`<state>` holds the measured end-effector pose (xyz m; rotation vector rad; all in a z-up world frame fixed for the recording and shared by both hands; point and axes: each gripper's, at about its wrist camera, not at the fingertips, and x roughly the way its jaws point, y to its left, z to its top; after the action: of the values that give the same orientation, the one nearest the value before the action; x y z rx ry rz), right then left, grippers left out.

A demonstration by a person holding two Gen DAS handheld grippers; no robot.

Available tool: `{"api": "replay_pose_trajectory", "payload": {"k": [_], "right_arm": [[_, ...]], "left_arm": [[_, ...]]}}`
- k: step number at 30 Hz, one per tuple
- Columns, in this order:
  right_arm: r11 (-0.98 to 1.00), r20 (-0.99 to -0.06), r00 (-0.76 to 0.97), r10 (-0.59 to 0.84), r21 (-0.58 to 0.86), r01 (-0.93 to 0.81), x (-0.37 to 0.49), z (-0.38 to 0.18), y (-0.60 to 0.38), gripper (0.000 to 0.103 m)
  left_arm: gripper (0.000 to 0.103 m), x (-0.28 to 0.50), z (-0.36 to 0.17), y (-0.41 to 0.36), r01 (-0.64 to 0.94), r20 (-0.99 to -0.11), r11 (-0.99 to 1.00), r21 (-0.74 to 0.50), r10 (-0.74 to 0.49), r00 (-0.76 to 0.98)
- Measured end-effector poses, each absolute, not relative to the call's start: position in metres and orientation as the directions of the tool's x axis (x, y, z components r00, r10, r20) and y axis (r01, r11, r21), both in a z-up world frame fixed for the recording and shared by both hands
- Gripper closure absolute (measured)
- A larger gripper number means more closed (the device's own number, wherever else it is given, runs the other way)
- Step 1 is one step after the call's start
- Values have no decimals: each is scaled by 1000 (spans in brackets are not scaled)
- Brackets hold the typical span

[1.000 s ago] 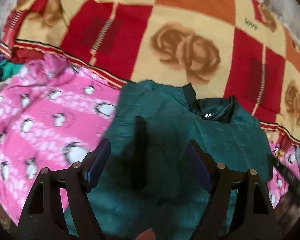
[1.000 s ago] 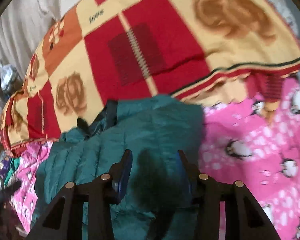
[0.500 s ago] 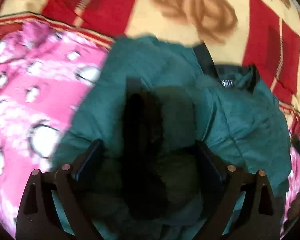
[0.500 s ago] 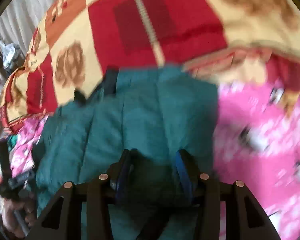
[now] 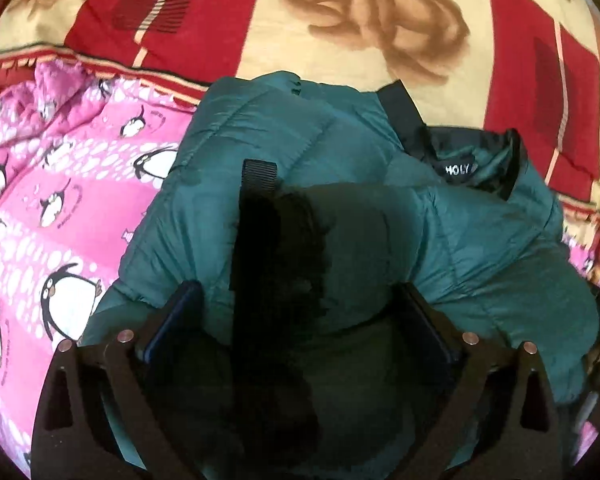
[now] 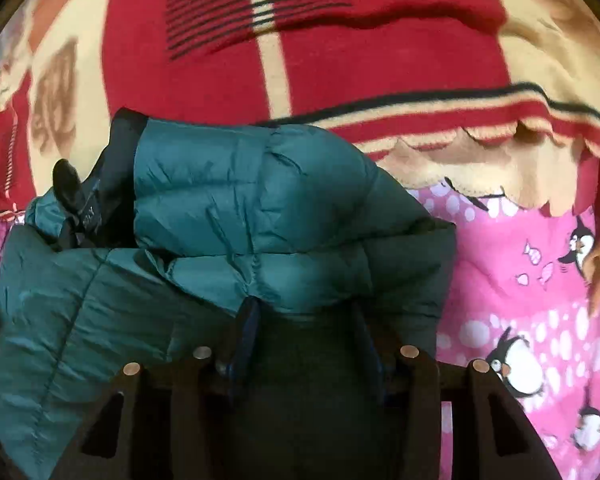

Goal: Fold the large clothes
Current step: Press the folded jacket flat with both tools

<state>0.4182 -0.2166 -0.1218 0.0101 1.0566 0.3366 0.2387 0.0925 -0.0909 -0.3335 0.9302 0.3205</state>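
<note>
Presently, the left gripper (image 5: 300, 320) stood with its 2 fingers spread wide, pressed down into a green puffer jacket (image 5: 360, 216); padded fabric bulged between the blue pads (image 5: 172, 320), which did not pinch it. A black strap (image 5: 256, 216) ran up the jacket from between those fingers, slightly nearer the left one. Ahead and to the right of the left gripper lay the dark collar (image 5: 480, 160), open, with a small white-lettered label (image 5: 458, 169) inside it.

The right gripper (image 6: 306, 336) was likewise spread, though less widely, with a roll of the jacket (image 6: 240, 208) filling the gap between its fingers and touching both; a firm clamp could not be confirmed. The jacket appeared folded over itself, 1 quilted layer resting upon another, immediately ahead of the right gripper. The collar (image 6: 108, 184) lay ahead and to the left of it.

The jacket rested on a pink penguin-print blanket (image 6: 520, 280), which showed to the right of the right gripper and to the left of the left gripper (image 5: 60, 208). Beyond the jacket, furthest from both grippers, lay a red and cream blanket (image 5: 380, 32) with brown rose motifs, its scalloped edge (image 6: 480, 136) overlapping the pink one.
</note>
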Motion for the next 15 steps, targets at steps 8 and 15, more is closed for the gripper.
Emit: {"api": "replay_pose_trajectory", "payload": {"k": [8,15], "right_arm": [[948,-781,558,281,133,-290,377,-46,-223,58],[911,-841,432,326,158,-380,320,-68,-203,50]], "left_arm": [[3,236,-95,95,-414,-821,898,-148,122,558],[0,230,-96,94,-406,-807,897,-175,106,581]]}}
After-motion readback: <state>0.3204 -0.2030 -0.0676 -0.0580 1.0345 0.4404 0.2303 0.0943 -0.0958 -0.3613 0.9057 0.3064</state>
